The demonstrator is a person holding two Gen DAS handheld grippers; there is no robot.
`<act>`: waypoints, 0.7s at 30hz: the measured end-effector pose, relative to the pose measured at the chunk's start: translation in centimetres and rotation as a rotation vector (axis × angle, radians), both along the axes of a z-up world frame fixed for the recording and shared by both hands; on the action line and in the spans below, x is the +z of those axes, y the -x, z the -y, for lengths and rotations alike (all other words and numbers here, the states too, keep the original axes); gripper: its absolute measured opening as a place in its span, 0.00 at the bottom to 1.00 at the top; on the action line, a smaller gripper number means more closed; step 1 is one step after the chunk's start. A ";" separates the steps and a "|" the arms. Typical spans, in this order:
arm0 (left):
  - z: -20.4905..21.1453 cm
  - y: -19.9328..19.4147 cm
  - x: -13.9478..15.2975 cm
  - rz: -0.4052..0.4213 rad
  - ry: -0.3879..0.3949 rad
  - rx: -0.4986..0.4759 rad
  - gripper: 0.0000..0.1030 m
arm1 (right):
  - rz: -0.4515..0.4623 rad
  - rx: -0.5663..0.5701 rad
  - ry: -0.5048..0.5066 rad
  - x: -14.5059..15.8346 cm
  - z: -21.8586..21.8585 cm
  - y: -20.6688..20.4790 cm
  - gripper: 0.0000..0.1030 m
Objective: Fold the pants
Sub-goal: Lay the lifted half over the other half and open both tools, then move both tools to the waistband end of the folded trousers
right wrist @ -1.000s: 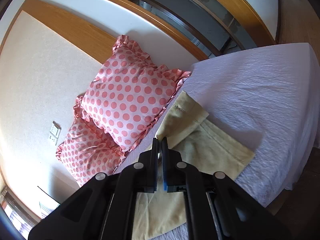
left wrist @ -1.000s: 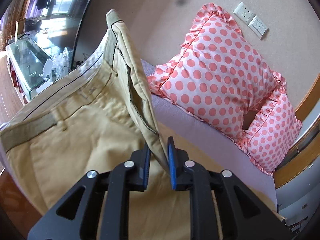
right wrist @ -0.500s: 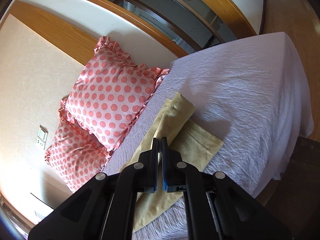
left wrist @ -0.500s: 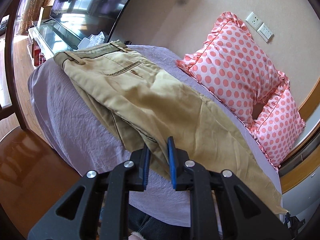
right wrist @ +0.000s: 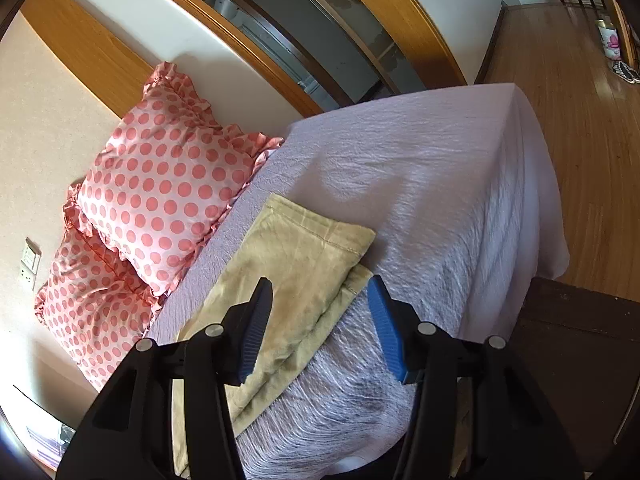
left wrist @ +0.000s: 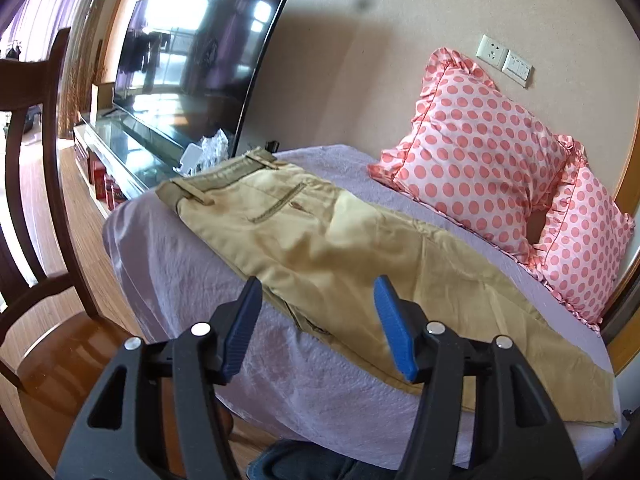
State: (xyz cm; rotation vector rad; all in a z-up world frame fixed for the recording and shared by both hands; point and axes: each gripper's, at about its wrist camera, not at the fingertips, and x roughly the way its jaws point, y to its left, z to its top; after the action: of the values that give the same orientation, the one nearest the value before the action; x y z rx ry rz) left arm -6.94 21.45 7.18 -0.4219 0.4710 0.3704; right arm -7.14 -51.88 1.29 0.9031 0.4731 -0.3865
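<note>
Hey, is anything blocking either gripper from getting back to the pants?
Nothing visible. The pants lie flat on the bed, right ahead of the open left gripper and right gripper. The pillows sit off to the side.

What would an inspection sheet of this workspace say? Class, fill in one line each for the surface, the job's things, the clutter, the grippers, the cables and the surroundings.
Surface: bed under a wrinkled lilac sheet.
Job's things: khaki pants lie lengthwise on the bed, folded leg over leg, waistband toward the TV end, hems stacked at the other end.
Clutter: two pink polka-dot pillows against the wall beside the pants.
Grippers: left gripper open, holding nothing, above the near edge of the pants; right gripper open, holding nothing, over the leg ends.
Cables: nothing seen.
Surroundings: TV on a glass-topped stand, wall socket and switch, dark wooden chair, wood floor.
</note>
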 end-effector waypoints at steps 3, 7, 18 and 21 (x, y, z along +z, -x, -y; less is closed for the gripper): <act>0.9 -0.1 0.9 0.025 -0.057 -0.016 0.61 | -0.001 0.038 0.000 -0.5 -1.0 -0.8 0.46; 2.8 -1.5 1.4 0.043 -0.095 -0.092 0.67 | -0.008 0.084 0.049 -0.5 -2.7 -1.9 0.28; 2.1 -3.2 -1.0 0.010 0.007 -0.115 0.70 | 0.308 0.541 0.237 9.3 -16.3 -9.5 0.06; 1.3 -2.1 -0.7 0.033 0.022 -0.079 0.71 | 0.362 0.853 0.280 10.5 -26.7 -11.6 0.06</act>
State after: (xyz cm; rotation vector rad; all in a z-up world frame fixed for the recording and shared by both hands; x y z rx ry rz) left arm -4.84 20.19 6.44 -0.4291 0.4588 0.2815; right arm 4.49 -25.20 11.81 0.4199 0.4137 0.4758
